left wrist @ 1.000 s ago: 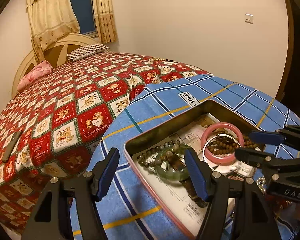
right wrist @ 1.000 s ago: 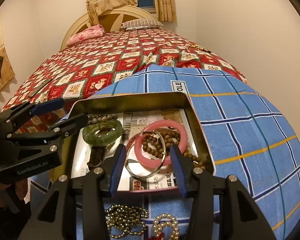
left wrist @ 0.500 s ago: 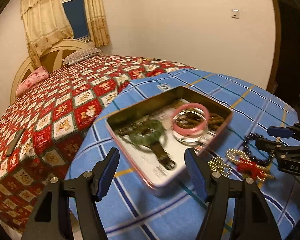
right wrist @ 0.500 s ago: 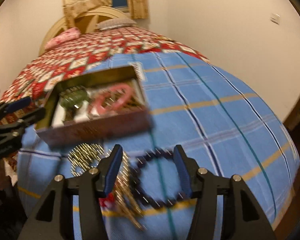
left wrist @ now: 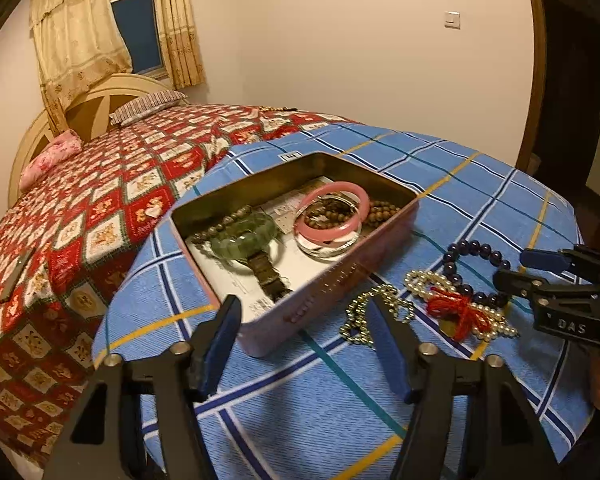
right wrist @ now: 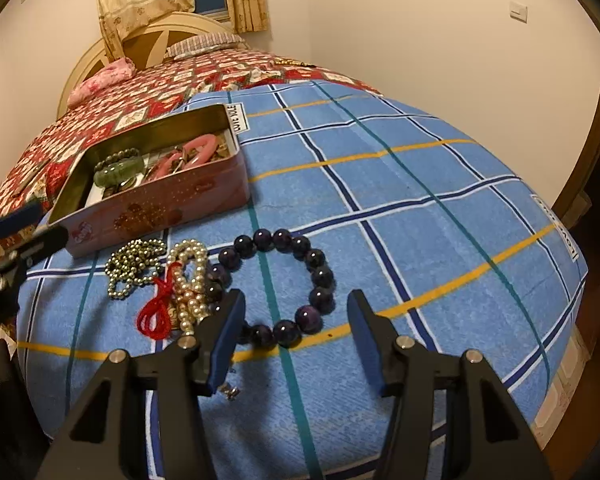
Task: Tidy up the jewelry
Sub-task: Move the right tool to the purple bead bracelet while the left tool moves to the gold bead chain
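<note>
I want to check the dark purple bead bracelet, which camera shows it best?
The right wrist view: the dark purple bead bracelet lies as a nearly full ring ahead of that camera. The left wrist view shows it smaller, at the right, partly hidden by the pearl strand.

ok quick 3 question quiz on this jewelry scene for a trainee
1. True or false: the pink bangle lies inside the tin.
2. Which piece lies nearest the right claw? A green bangle, B purple bead bracelet, C watch
3. Fill in: the red cord is tied to the ____ strand.

Key: 1 true. 2 B; it lies loose on the blue cloth, partly between the open claw's fingers, untouched. 3 pearl.
</note>
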`<state>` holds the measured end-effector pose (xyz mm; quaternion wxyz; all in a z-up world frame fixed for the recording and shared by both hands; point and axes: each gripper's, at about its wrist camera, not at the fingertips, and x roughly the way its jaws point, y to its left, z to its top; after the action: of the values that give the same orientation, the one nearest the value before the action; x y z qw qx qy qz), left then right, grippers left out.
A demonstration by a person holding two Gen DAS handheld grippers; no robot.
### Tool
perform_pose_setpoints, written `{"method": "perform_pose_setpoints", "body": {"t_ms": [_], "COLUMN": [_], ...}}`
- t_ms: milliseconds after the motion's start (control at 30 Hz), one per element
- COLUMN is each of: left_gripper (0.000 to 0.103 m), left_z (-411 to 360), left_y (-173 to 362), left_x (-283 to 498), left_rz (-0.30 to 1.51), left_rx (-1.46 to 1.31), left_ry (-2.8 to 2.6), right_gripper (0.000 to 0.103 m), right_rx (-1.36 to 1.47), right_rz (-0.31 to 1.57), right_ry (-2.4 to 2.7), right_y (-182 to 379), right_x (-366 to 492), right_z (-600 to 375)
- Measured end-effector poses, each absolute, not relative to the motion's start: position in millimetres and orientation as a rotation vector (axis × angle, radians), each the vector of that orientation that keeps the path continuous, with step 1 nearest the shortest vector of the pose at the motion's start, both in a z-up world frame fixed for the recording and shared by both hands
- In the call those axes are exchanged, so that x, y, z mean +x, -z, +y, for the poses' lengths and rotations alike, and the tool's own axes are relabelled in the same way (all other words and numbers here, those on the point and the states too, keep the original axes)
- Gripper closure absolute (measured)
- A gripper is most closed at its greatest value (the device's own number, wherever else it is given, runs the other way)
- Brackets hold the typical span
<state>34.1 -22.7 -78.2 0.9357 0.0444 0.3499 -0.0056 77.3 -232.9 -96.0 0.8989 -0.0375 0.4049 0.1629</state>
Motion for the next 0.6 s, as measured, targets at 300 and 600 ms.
{"method": "perform_pose_setpoints", "body": {"t_ms": [300,600], "left_gripper": [0.054,0.067], "left_z": [-37.1,-43.9], "left_y": [85.8,92.2], "left_x": [35.2,40.6], "left_rz": [0.739,0.766], "left_rx": [0.109,0.106], "left_ry": [0.064,0.085], "right_gripper": [0.047,0.052], "right_rx": [-0.080,-0.104], "right_rz": [0.873,0.901], "right_ry": [-0.298,-0.285], "right_y": [102.7,107.5], "right_x": [85.2,88.1], "right_z": [-232.5,-229.3]}}
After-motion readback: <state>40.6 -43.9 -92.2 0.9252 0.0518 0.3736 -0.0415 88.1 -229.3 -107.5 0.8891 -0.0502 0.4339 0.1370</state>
